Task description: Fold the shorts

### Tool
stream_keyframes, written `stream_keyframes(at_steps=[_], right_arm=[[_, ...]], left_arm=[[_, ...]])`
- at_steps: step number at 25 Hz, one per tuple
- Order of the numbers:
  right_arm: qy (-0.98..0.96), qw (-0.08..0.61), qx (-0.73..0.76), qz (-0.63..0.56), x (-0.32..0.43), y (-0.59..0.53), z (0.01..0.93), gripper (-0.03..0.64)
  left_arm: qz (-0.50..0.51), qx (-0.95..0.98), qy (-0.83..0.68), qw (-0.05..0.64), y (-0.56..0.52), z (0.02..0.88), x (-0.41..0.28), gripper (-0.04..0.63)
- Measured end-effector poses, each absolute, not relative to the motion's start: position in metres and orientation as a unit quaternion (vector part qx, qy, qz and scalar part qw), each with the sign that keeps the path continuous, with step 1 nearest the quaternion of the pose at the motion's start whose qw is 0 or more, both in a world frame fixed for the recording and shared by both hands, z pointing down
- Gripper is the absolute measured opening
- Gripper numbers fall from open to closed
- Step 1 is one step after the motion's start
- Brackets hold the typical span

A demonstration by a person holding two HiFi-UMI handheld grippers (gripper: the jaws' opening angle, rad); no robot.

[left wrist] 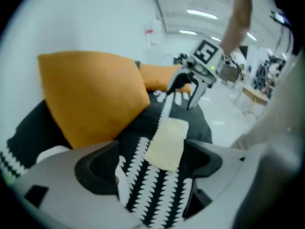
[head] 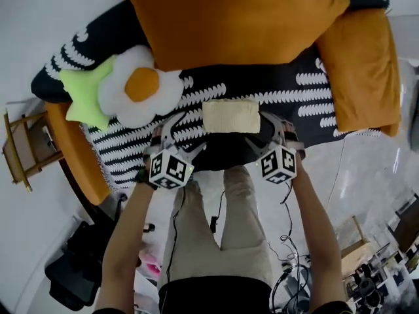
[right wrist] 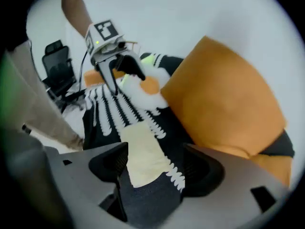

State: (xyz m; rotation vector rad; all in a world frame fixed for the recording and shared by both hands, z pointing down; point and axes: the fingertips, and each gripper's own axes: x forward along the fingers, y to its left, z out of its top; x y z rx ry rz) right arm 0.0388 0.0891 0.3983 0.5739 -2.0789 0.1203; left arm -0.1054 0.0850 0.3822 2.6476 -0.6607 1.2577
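The shorts [head: 230, 116] lie as a small cream rectangle on the black-and-white blanket [head: 196, 97], close to its front edge, where the cloth drops off toward the person's legs. The packet looks flat and square-sided, so the fold seems done or nearly so. The left hand-held gripper [left wrist: 155, 171] and the right hand-held gripper [right wrist: 155, 171] flank its two short ends. Each has its jaws spread wide and nothing pinched. Each gripper's own view shows the shorts framed between its pads but lying beyond them, untouched. This stance suits either a last smoothing or a clean retreat without dragging the cloth. Open room is tight behind, where the big orange pillow [head: 236, 18] stands just beyond the far long edge. The fried-egg plush [head: 141, 87] sits off to the left and an orange cushion [head: 363, 70] off to the right, both well apart. The freest path appears to be upward and back toward the person.
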Motion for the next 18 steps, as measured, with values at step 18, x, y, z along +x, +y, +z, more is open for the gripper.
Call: stream_keyframes(at_steps=[18], right_arm=[[-0.73,0.125,0.664,0.103,-0.024,0.365,-0.178,0.282]], left_arm=[[0.147,0.948,-0.271,-0.074,0.287,-0.154,-0.195,0.428]])
